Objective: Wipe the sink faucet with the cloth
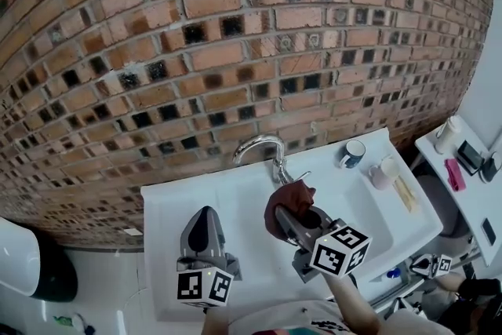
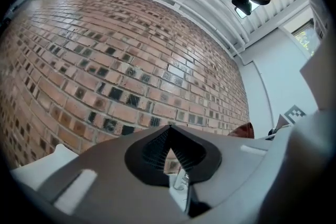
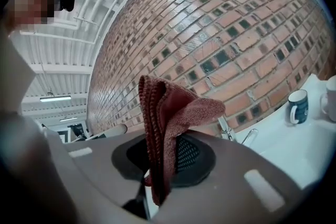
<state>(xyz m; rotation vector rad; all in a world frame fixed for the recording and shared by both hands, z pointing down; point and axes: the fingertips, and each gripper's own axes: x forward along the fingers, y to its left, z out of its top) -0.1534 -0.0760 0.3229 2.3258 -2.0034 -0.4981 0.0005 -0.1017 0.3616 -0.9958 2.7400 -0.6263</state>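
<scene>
**Entry: faucet wiping, state at this moment**

- Cloth (image 1: 287, 202): dark red, folded. It is clamped between the closed jaws of the right gripper (image 1: 289, 222) and stands up out of them in the right gripper view.
- Position of cloth: held over the sink (image 1: 169, 204), just in front of the base and lever of the faucet (image 1: 262, 145). Contact with the metal cannot be confirmed.
- Left gripper (image 1: 205, 217): jaws brought together with nothing between them. It is held over the basin to the left, apart from the faucet.
- Progress (judged): the cloth is gripped and brought up to the faucet. The curved spout stands uncovered above the cloth, so most of the wiping, spout and far side included, is taken as left to do.
- Surroundings:
  - A dark mug (image 1: 352, 154) and a pale pink container (image 1: 382, 172) stand on the sink ledge to the right, well apart from the faucet.
  - A brick wall (image 1: 235, 35) rises close behind the sink.
  - A white side shelf (image 1: 475, 196) carries small items.
- Obstructions (judged): little room is left between spout and wall for the cloth. The lever beside the cloth could be knocked.
</scene>
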